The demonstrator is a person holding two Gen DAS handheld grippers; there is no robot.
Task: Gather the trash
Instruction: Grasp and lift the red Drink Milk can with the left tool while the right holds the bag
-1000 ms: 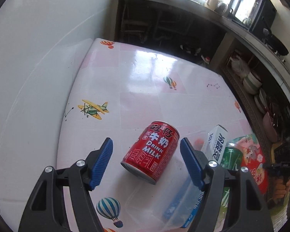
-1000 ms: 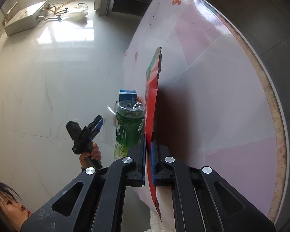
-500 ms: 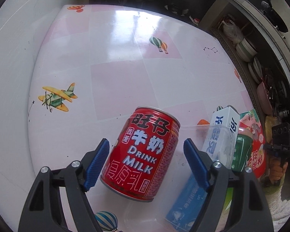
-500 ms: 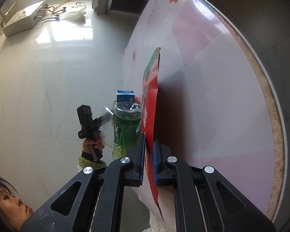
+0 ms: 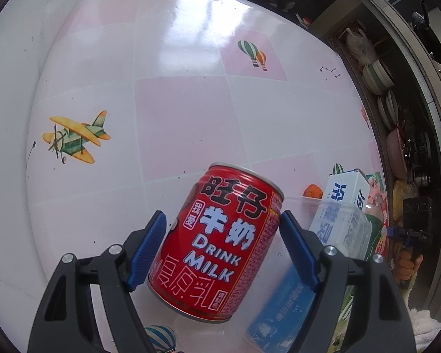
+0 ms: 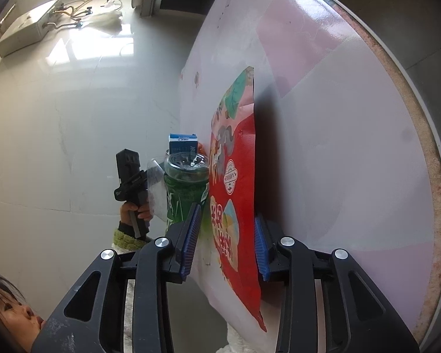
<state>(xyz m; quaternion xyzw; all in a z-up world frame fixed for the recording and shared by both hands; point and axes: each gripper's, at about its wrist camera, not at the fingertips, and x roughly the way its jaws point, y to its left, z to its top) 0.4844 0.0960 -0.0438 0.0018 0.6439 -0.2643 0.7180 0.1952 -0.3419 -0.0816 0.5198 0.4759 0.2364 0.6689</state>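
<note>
A red "Drink Milk" can lies tilted on the pink checked table. My left gripper is open, its blue pads on either side of the can with small gaps. A red snack bag lies on the table between the pads of my right gripper, which is open and not touching it. Beside the bag stand a green bottle and a blue-white carton. The carton and bottle also show in the left wrist view.
A clear plastic box lies right of the can, with a blue packet under it. Shelves with bowls line the far right. The table's round edge runs along the right. White floor tiles lie beyond.
My left gripper moved forward around the can, which now sits between its pads. My right gripper, shut on the snack bag before, has opened and let it go.
</note>
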